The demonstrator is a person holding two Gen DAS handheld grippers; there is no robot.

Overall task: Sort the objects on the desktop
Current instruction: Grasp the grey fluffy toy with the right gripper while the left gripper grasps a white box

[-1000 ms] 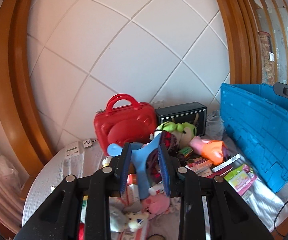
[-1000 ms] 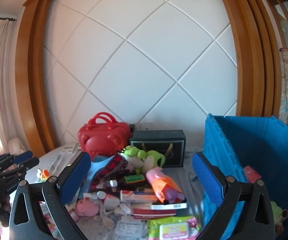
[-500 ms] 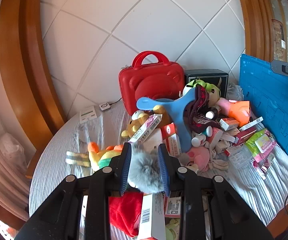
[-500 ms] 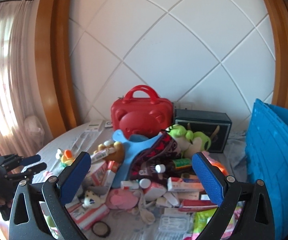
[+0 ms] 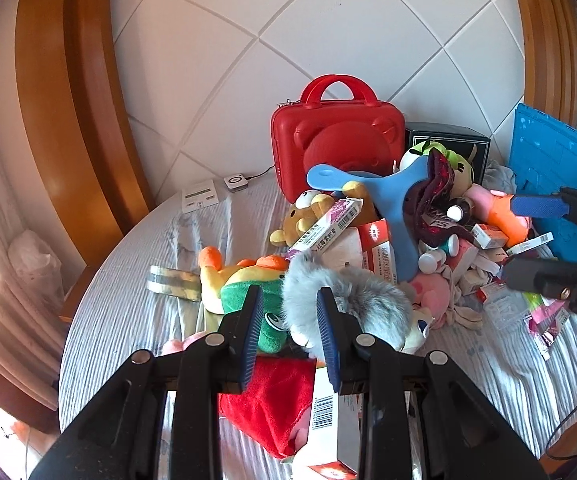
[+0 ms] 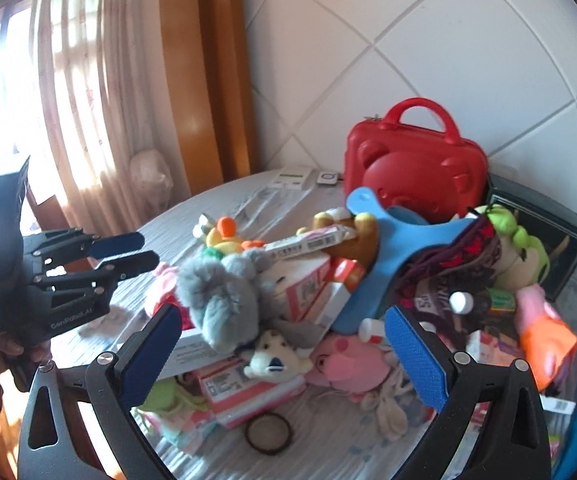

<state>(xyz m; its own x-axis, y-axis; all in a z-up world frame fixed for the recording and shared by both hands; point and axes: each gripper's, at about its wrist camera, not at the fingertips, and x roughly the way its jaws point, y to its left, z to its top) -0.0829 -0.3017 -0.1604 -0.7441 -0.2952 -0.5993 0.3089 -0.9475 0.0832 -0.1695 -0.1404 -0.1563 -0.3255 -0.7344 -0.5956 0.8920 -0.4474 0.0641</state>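
White lettering reading "GenRobot.AI" is showing on the black body of the left gripper (image 6: 128,254), at the scene's left. Chinese characters and barcodes are showing on the medicine boxes (image 5: 326,226), too small to read.

Lying on the table (image 5: 128,320) — one red case (image 5: 336,144) at the far edge, one black box (image 5: 448,140) beside it, one blue bin (image 5: 556,160) at the right edge. One blue Y-shaped piece (image 5: 392,200) is leaning in the middle. Plush toys are showing at least six — grey (image 5: 348,300), brown bear (image 5: 308,212), green-orange (image 5: 244,280), pink (image 5: 432,292), green (image 6: 516,240), small white (image 6: 272,356). One dark ring (image 6: 268,432) is sitting near the front edge. Two white devices (image 5: 200,200) are resting at the far left edge. The cartons are too jumbled to count.
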